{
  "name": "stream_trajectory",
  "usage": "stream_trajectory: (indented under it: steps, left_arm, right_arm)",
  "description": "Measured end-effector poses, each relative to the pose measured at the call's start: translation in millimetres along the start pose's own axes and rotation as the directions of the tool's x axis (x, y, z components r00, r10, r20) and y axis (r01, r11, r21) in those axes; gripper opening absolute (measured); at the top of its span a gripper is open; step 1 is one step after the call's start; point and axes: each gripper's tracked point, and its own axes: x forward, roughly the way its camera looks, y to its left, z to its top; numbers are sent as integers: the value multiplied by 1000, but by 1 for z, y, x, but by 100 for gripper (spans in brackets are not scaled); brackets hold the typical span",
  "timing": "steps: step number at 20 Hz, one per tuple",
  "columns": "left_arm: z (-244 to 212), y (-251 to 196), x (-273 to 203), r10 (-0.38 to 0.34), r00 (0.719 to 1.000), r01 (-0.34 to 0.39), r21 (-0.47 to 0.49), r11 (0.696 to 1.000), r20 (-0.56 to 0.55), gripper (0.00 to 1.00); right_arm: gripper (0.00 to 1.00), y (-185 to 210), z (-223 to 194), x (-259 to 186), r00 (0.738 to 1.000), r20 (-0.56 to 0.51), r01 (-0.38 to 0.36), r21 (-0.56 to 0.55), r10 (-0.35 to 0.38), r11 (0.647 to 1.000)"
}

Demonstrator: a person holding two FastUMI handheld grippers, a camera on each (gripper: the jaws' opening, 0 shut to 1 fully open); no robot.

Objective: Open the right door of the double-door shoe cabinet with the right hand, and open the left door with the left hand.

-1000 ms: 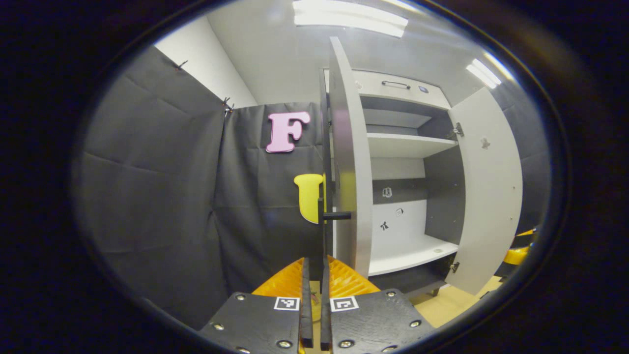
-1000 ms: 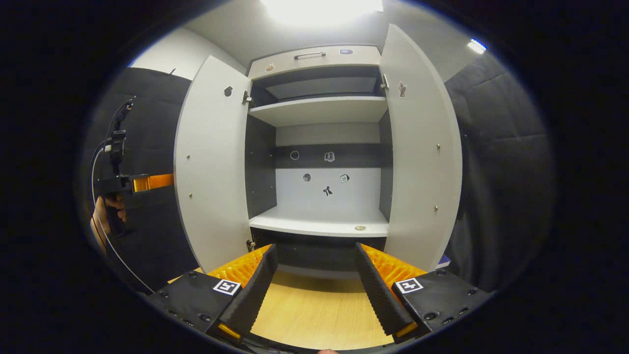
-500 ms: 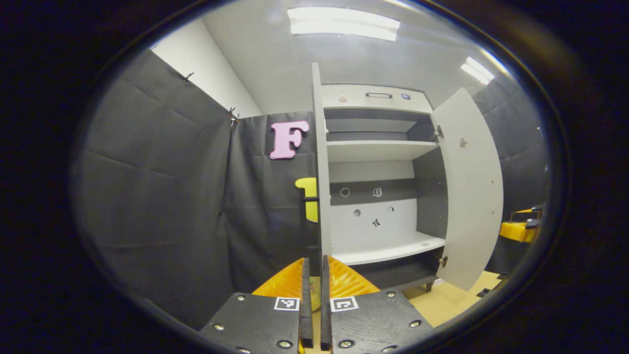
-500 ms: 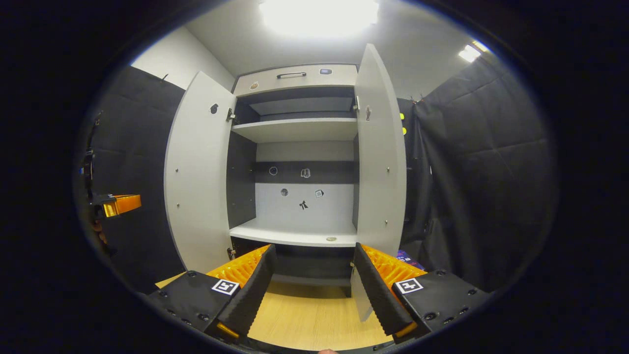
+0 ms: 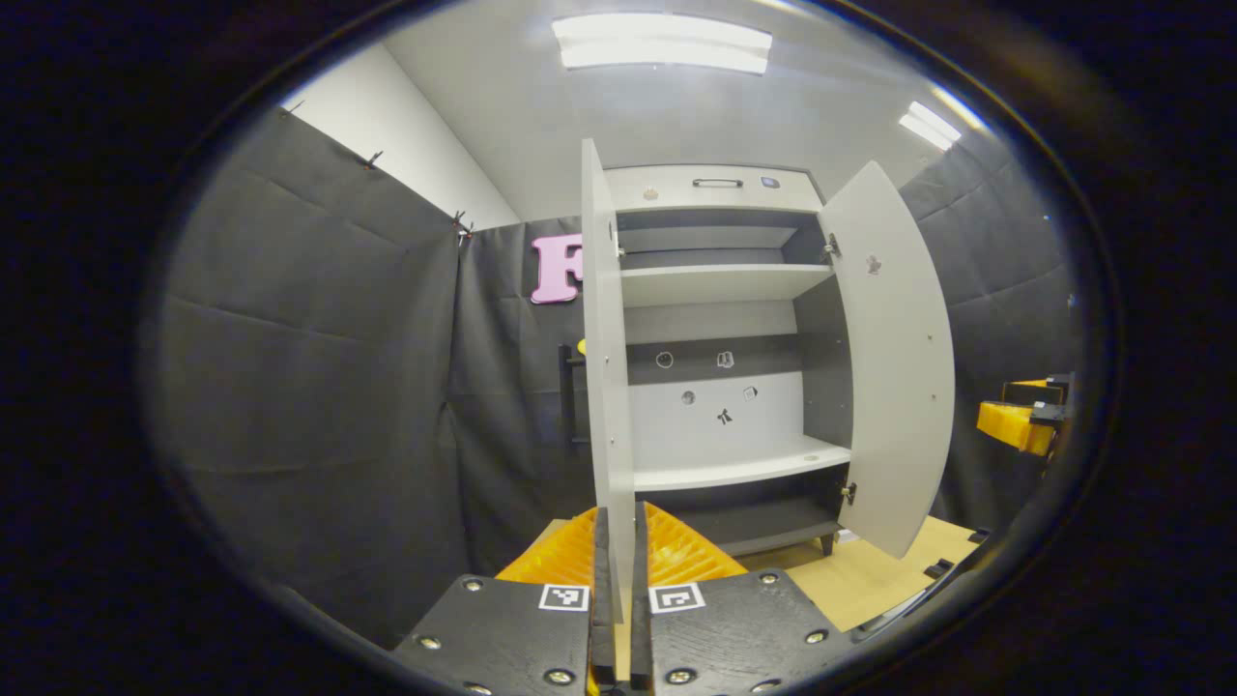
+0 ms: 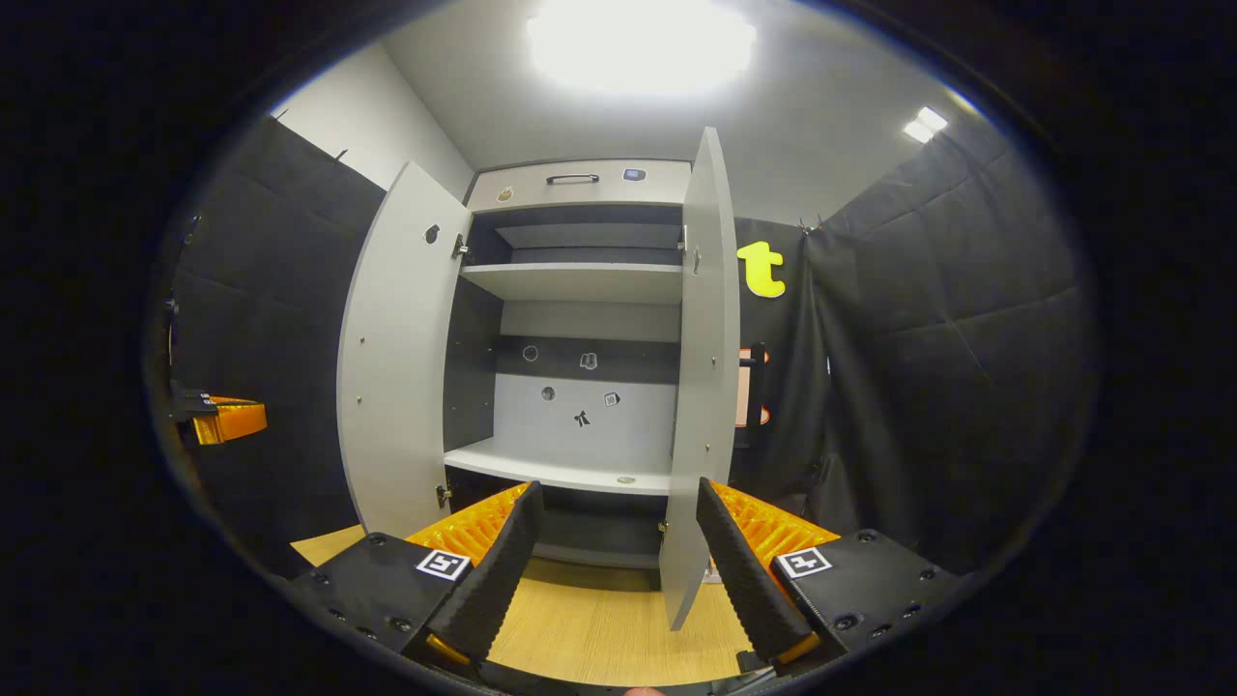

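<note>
The shoe cabinet (image 6: pixel 580 184) stands with both doors swung out and its white shelves bare. In the left gripper view the left door (image 5: pixel 604 387) is edge-on straight ahead, its black handle (image 5: pixel 565 396) on the far side. My left gripper (image 5: pixel 619 517) is shut and holds nothing. The right door (image 5: pixel 894 367) hangs wide, and the right gripper (image 5: pixel 1015 425) shows beyond it. In the right gripper view the right door (image 6: pixel 701 387) is nearly edge-on with its handle (image 6: pixel 757 382) behind it. My right gripper (image 6: pixel 618 493) is open and empty. The left door (image 6: pixel 396 358) stands wide, with the left gripper (image 6: pixel 217 418) beside it.
Black cloth walls close in on both sides of the cabinet. A drawer with a handle (image 6: pixel 572 178) tops the cabinet. A small round thing (image 6: pixel 626 478) lies on the lower shelf. Light wooden floor (image 6: pixel 599 638) runs in front of the cabinet.
Both grippers have drawn back from the cabinet, which looks smaller now. The left door's handle is farther from the left gripper. The right door now appears more edge-on to the right gripper.
</note>
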Motion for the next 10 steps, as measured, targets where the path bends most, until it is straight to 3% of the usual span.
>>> stream_trajectory:
  steps: [6, 7, 9, 10]
  left_arm:
    - [-6, -1, -14, 15, 1000, -15, 3, 1000, -18, 8]
    - [-5, -1, -12, 21, 1000, -21, 2, 1000, -15, 8]
    - [-5, 1, -15, 37, 999, -37, 5, 999, -11, 11]
    - [-5, 2, -15, 45, 999, -44, 12, 999, -11, 18]
  right_arm:
    - [95, -10, -2, -15, 1000, -2, -10, 13, 10, 1000]
    - [99, -11, -1, -16, 1000, -2, -11, 10, 11, 1000]
    - [95, -14, -1, -15, 1000, 0, -14, 11, 14, 1000]
    - [95, -14, 0, -15, 1000, 0, -19, 15, 19, 1000]
